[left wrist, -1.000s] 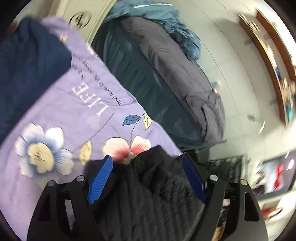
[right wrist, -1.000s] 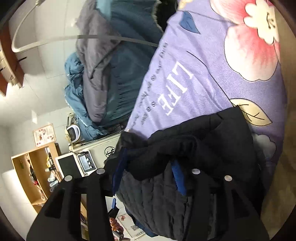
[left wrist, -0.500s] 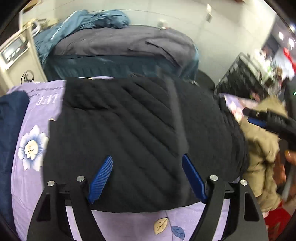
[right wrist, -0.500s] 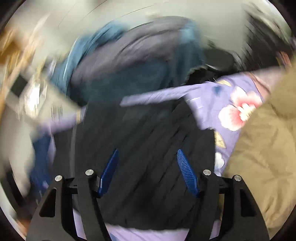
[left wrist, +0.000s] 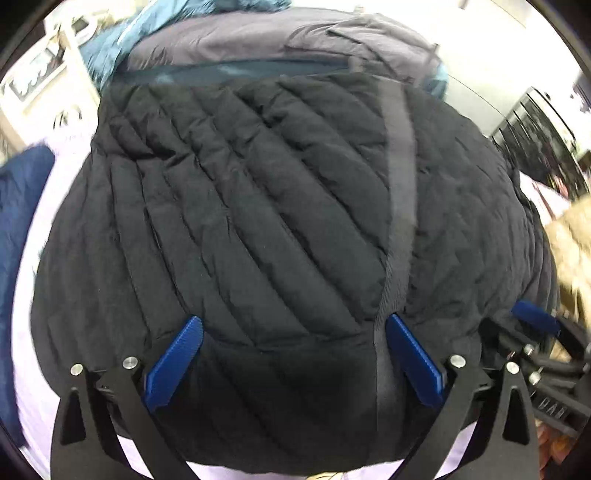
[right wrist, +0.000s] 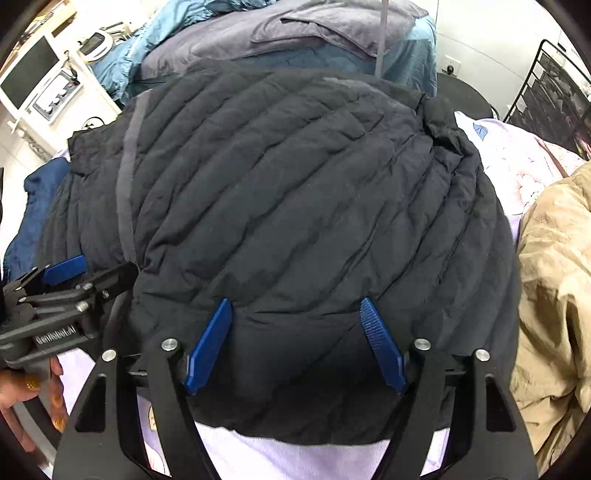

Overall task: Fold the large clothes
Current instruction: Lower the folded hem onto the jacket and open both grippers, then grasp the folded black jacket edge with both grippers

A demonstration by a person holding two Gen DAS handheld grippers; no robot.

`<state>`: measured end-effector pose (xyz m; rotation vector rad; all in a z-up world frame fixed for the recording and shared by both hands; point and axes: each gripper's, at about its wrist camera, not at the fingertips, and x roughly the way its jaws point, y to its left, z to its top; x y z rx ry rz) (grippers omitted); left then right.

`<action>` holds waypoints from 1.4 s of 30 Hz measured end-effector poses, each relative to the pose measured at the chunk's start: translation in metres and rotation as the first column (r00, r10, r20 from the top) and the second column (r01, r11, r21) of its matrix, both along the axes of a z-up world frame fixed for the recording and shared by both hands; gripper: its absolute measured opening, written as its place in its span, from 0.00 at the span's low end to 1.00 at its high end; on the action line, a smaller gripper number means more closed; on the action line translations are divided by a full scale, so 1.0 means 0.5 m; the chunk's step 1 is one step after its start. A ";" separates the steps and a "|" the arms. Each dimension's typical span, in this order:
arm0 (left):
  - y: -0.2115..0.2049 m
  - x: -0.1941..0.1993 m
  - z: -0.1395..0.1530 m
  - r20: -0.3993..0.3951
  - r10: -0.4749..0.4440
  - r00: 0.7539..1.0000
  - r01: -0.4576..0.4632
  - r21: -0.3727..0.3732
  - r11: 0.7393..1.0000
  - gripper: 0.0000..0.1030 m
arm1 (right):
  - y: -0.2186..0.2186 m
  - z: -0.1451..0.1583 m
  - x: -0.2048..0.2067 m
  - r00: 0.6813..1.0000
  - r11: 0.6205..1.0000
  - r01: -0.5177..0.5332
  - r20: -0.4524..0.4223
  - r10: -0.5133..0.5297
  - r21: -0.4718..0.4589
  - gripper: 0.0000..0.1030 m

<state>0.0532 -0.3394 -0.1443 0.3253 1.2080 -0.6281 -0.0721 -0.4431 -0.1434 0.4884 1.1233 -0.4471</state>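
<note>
A black quilted jacket (left wrist: 258, 206) (right wrist: 295, 184) lies spread over the lilac flowered sheet (right wrist: 295, 458), with a grey strip (left wrist: 399, 155) running down it. My left gripper (left wrist: 294, 325) hovers over the jacket's near edge. Its jaws are opening, and its blue pads (left wrist: 177, 362) stand wide apart and press on nothing. My right gripper (right wrist: 294, 306) hangs over the same near edge further right. Its jaws are also opening, with the jacket below them and not gripped. Each gripper shows at the edge of the other's view: the right gripper (left wrist: 535, 321) and the left gripper (right wrist: 62, 269), which a hand (right wrist: 26, 387) holds.
A tan coat (right wrist: 554, 277) lies right of the jacket and a navy garment (left wrist: 18, 229) lies to its left. Behind it is a heap of grey and teal clothing (right wrist: 295, 33). A white device with a screen (right wrist: 29, 74) stands back left, and a black wire rack (right wrist: 554, 85) back right.
A second ago both grippers were shut on bunched black jacket fabric above the sheet. The jacket now lies spread flat, both grippers have let go, and both views have swung round over it.
</note>
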 end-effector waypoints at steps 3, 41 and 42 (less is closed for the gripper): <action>-0.013 0.020 -0.021 -0.033 0.008 0.999 -0.007 0.040 0.999 0.96 | -0.006 -0.020 0.011 0.999 1.000 0.009 -0.032 -0.009 -0.002 0.72; 0.336 0.311 -0.056 -0.291 0.126 0.948 -0.171 -0.134 0.976 0.95 | -0.374 -0.118 -0.101 0.996 0.881 0.068 0.016 -0.085 0.468 0.89; 0.339 0.319 -0.067 -0.309 0.131 0.942 -0.181 -0.141 0.973 0.95 | -0.375 -0.124 -0.100 0.996 0.877 0.069 0.017 -0.088 0.476 0.91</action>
